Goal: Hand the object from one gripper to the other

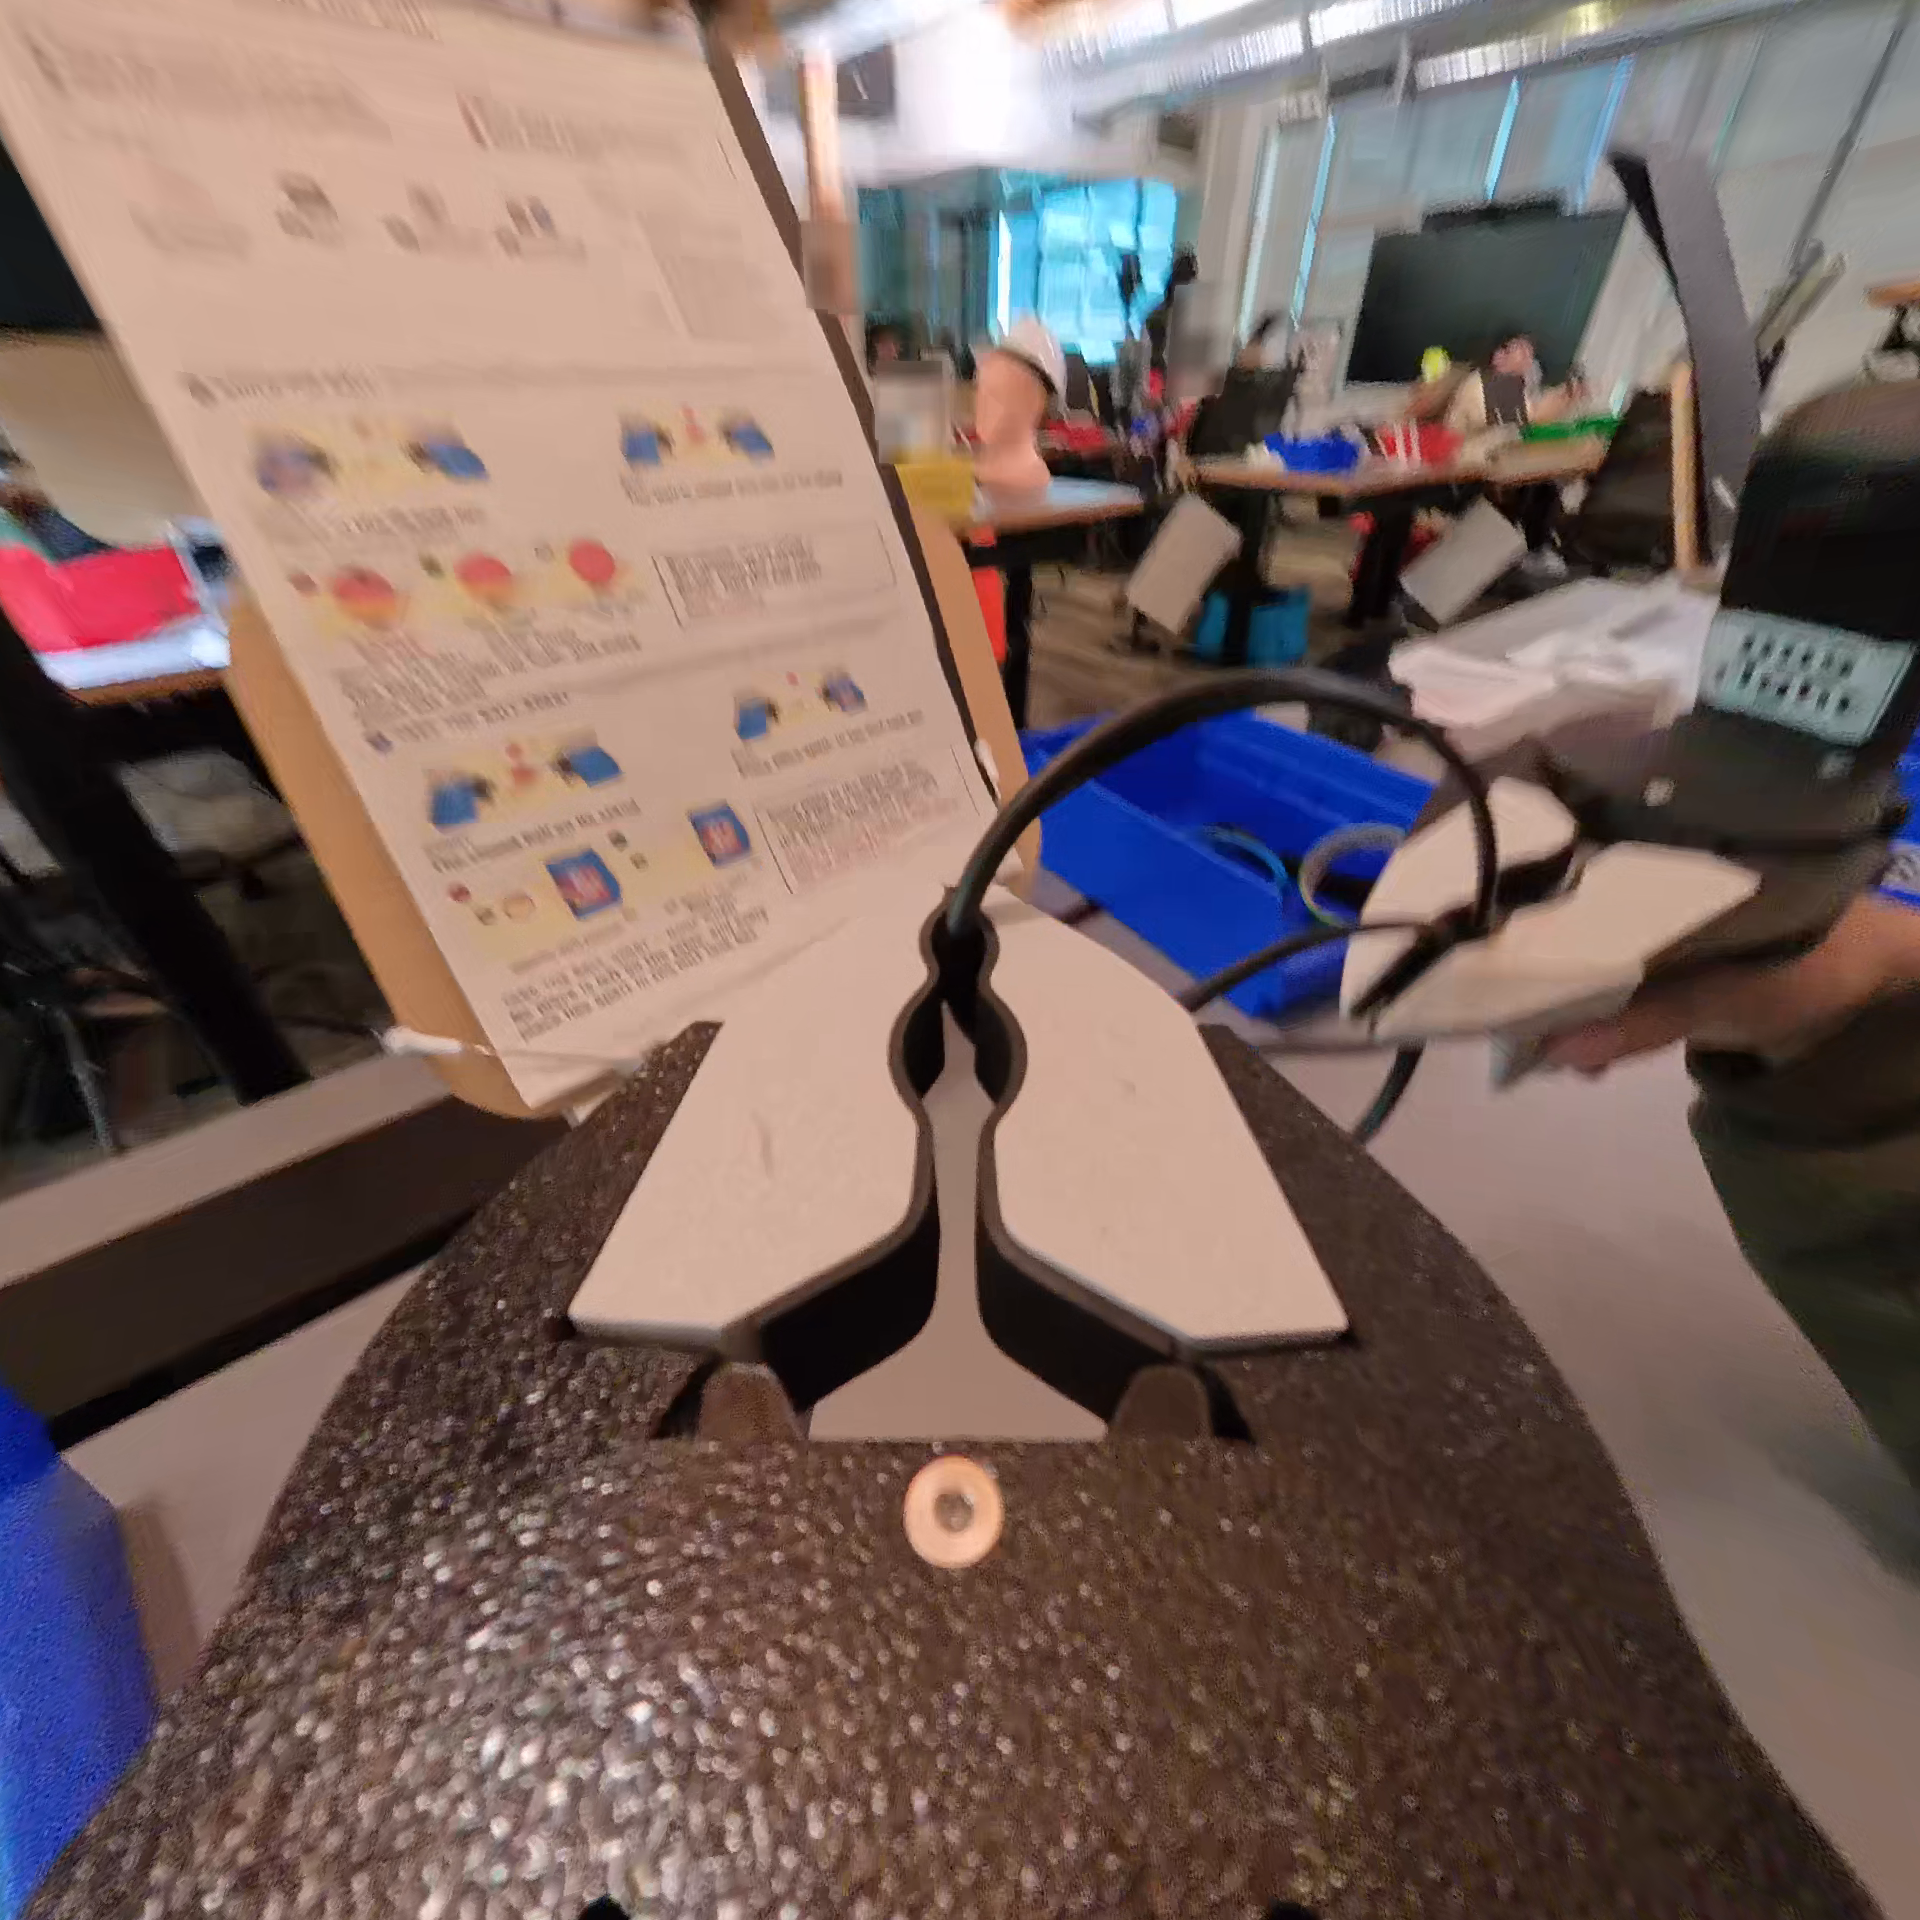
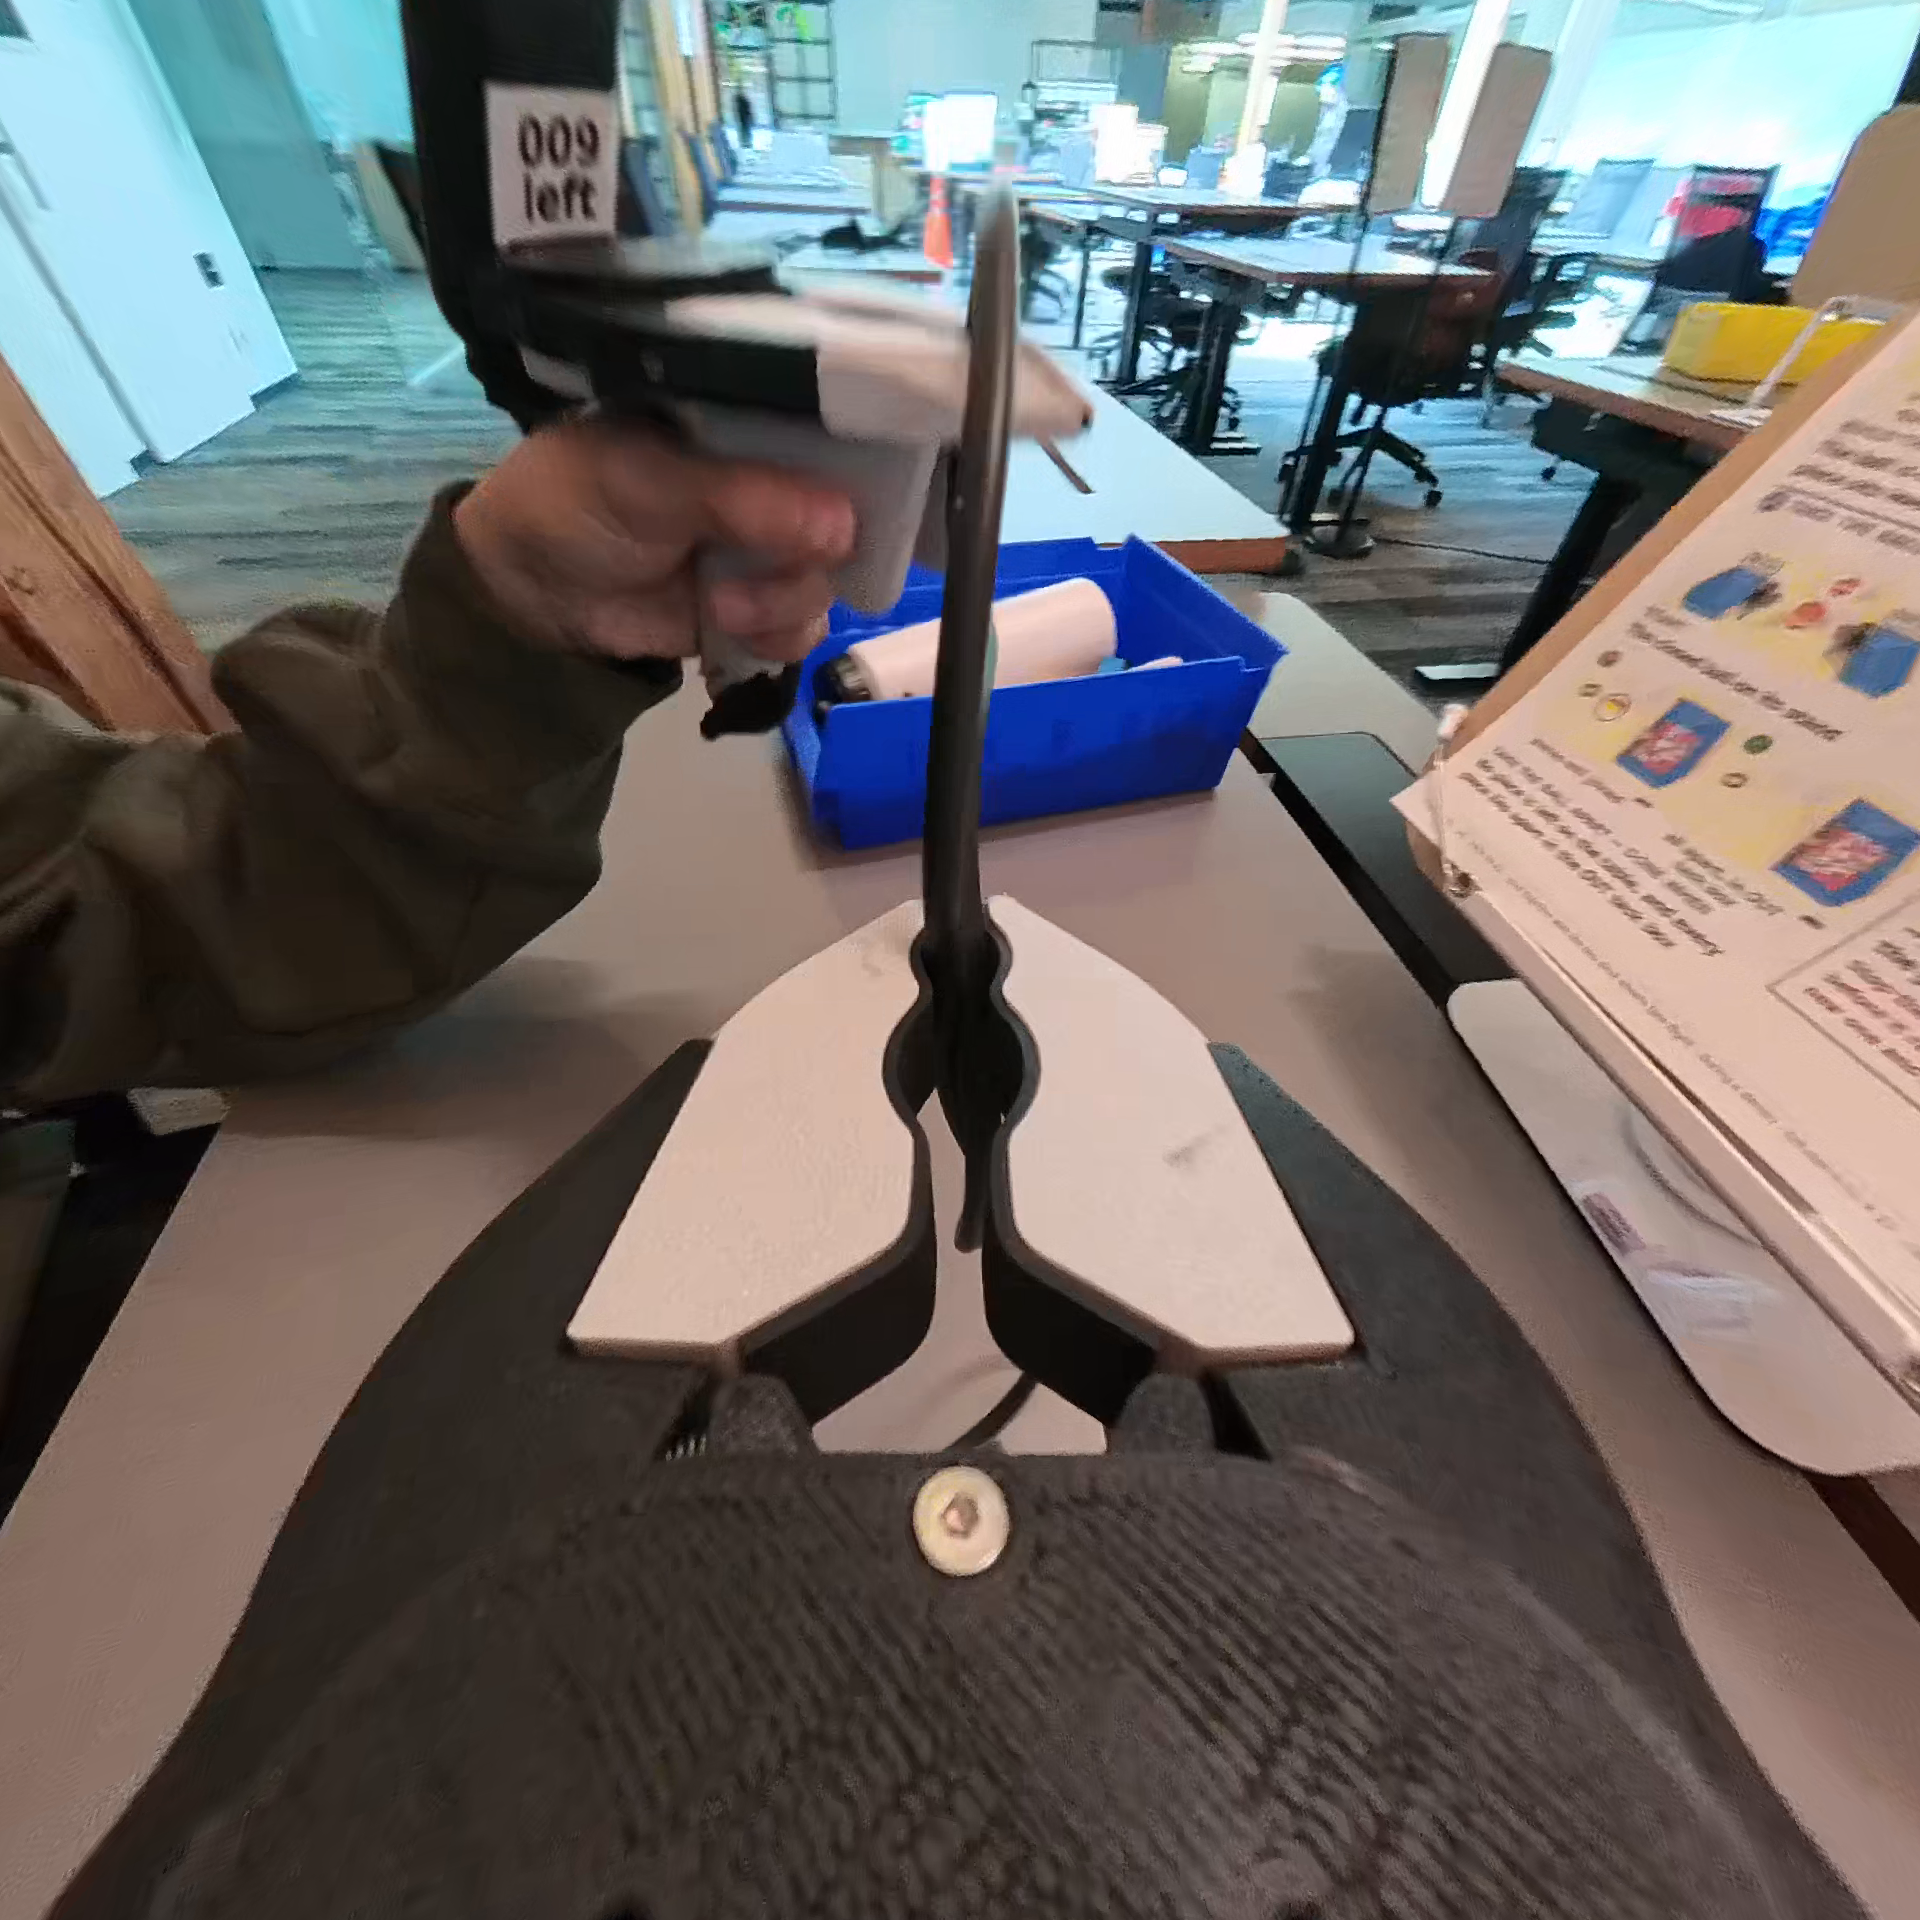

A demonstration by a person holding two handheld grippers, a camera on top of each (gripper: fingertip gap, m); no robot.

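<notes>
A black cable (image 1: 1195,707) arcs in the air between both grippers. My left gripper (image 1: 961,935) is shut on one end of it at the fingertips. The right gripper (image 1: 1361,977) shows farther right in the left wrist view, closed around the cable's other part. In the right wrist view my right gripper (image 2: 961,935) is shut on the cable (image 2: 966,675), which runs straight up to the left gripper (image 2: 1039,405), held by a hand (image 2: 644,551) in an olive sleeve. Both grippers hover above the grey table (image 2: 520,1143).
A blue bin (image 2: 1039,748) with a white roll (image 2: 997,644) stands on the table behind the cable. Another blue bin (image 1: 1143,831) lies beyond the left gripper. A printed sheet on a cardboard stand (image 1: 520,520) (image 2: 1714,831) is close by. Desks and chairs fill the room behind. One gripper's finger ends stand about 11 cm off the other's.
</notes>
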